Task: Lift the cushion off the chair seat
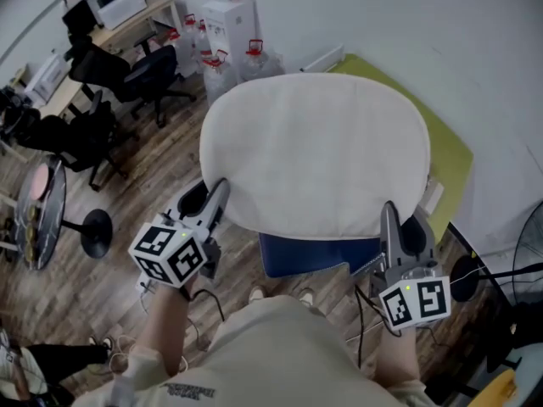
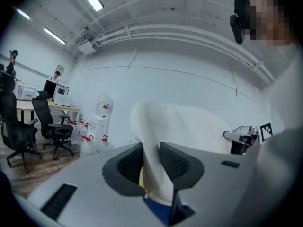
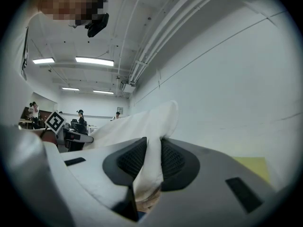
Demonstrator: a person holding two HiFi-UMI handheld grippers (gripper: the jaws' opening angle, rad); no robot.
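1. The cream cushion (image 1: 314, 151) is pinched along its near edge by both grippers, 1 at each near corner. It hangs spread out between them instead of folding in half.
2. The left gripper (image 1: 218, 195) has its fingers (image 2: 129, 161) clenched on the cushion's edge. The fabric is squeezed thin between the pads and fans out wide just past the tips.
3. The right gripper (image 1: 389, 219) is the same deal. Its fingers (image 3: 176, 159) are clamped on a fold of the cushion, which runs up and away beyond the tips.
4. The blue chair seat (image 1: 310, 254) peeks out just below and between the 2 sets of fingers. To me the near edge looks lifted off it. I can't tell whether the far edge is clear yet.
5. My take is that the 2-corner grip makes sense for something this wide and floppy. The hold is only a thin pinch of fabric though, so it could slip if 1 side pulls harder than the other.
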